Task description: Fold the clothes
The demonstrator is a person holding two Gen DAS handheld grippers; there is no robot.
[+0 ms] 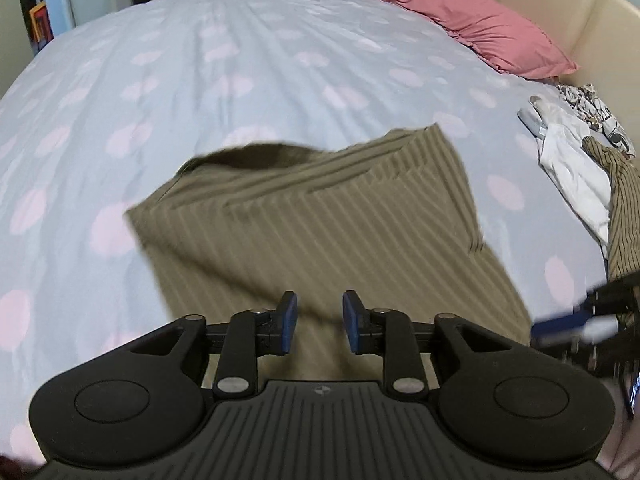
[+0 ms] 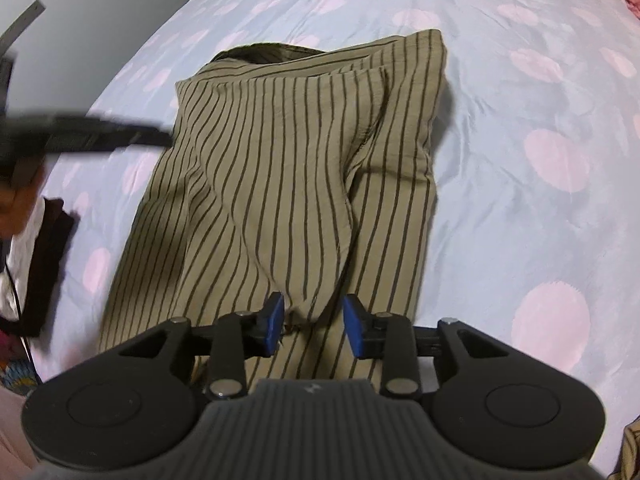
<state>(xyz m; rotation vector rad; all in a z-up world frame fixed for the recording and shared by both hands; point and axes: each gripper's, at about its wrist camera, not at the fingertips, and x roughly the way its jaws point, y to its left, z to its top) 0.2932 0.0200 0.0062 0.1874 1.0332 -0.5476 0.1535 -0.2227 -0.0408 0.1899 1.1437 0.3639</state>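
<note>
A striped olive garment (image 2: 288, 184) lies on the bed, partly folded, spread over the pale blue bedspread (image 1: 160, 120) with its pink dots. In the right wrist view it fills the centre of the frame, running from the near edge up to a doubled-over top edge, with a loose fold bulging down its middle. In the left wrist view the same cloth (image 1: 320, 220) sits in the centre and lower middle, blurred, its far end showing a dark opening.

The left gripper (image 1: 320, 326) hovers low over the near part of the garment, its blue pads standing apart with only the fabric seen through the gap; I can't see them pinching anything. The right gripper (image 2: 314, 326) is likewise spread, its pads either side of the tail of the central fold. Whether they touch the cloth I cannot tell.

Each gripper shows in the other's camera as a smear: the right one at the right edge of the left view, the left one as a dark streak at the upper left of the right view.

A pink pillow (image 1: 480, 28) rests at the upper right of the left view, against a cream headboard (image 1: 592, 40). Below it, along the right edge, lies a heap of other clothes (image 1: 572, 160), white and striped. At the left edge of the right view is a dark folded item (image 2: 44, 264) on the bedspread.
</note>
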